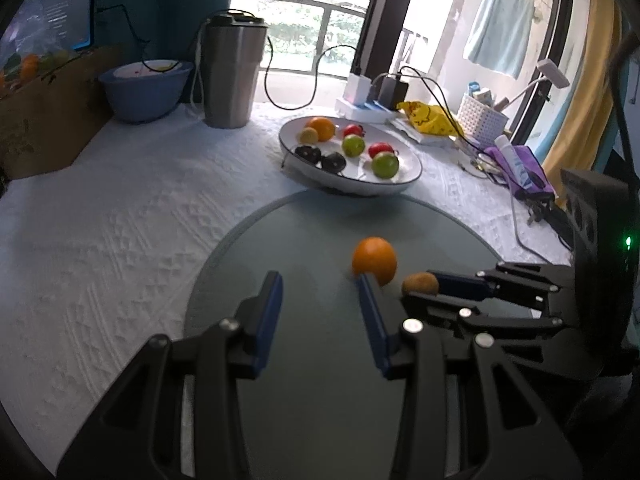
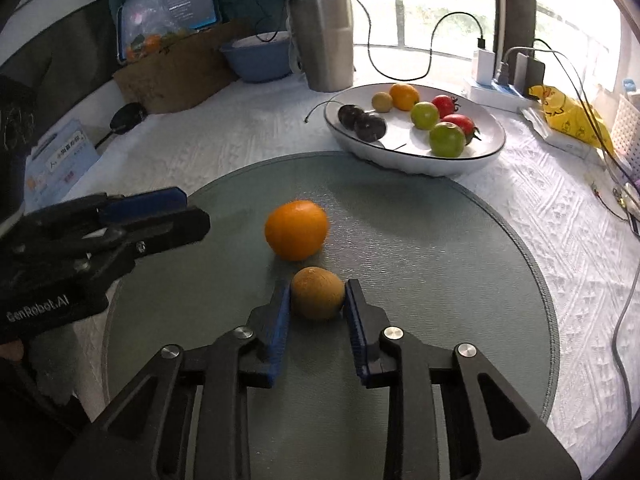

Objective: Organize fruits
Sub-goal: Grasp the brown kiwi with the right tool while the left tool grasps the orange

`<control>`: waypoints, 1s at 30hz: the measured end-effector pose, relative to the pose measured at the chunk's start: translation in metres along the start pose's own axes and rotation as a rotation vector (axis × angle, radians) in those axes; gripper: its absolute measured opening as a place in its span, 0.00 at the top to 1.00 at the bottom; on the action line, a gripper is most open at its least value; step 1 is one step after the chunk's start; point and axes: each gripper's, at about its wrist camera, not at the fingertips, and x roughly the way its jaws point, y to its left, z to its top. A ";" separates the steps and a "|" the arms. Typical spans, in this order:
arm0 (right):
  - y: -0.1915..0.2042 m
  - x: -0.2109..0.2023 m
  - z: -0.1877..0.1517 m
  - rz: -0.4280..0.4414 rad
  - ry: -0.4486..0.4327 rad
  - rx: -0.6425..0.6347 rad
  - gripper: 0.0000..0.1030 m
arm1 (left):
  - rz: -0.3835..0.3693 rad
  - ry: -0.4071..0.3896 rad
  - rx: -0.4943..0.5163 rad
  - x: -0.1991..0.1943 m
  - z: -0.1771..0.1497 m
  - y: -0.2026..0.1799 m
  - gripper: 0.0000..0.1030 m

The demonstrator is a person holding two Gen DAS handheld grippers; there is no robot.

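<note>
An orange (image 2: 296, 235) lies on a round grey mat (image 2: 440, 264); it also shows in the left wrist view (image 1: 375, 260). My right gripper (image 2: 317, 292) is shut on a brown kiwi (image 2: 318, 293), just in front of the orange; the kiwi shows in the left wrist view (image 1: 420, 284). My left gripper (image 1: 318, 280) is open and empty, its right finger close beside the orange. A white oval plate (image 2: 492, 136) behind the mat holds an orange, a kiwi, green, red and dark fruits.
A steel tumbler (image 2: 322, 40), a blue bowl (image 2: 256, 60) and a cardboard box (image 2: 176, 68) stand at the back. Chargers, cables, a yellow bag (image 2: 568, 116) and a white basket (image 1: 480, 114) crowd the right side. A white textured cloth (image 1: 100, 220) covers the table.
</note>
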 end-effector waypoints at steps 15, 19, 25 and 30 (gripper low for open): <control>-0.048 -0.017 -0.004 -0.008 -0.055 0.084 0.72 | -0.031 0.059 0.071 0.032 0.012 -0.041 0.60; -0.061 -0.021 -0.003 -0.012 -0.067 0.102 0.72 | 0.014 0.064 0.105 0.041 0.017 -0.051 0.60; -0.074 -0.025 0.001 -0.010 -0.083 0.118 0.72 | 0.083 0.112 0.088 0.057 0.021 -0.045 0.60; -0.078 -0.026 0.007 -0.006 -0.091 0.117 0.72 | 0.068 0.122 0.070 0.062 0.018 -0.041 0.61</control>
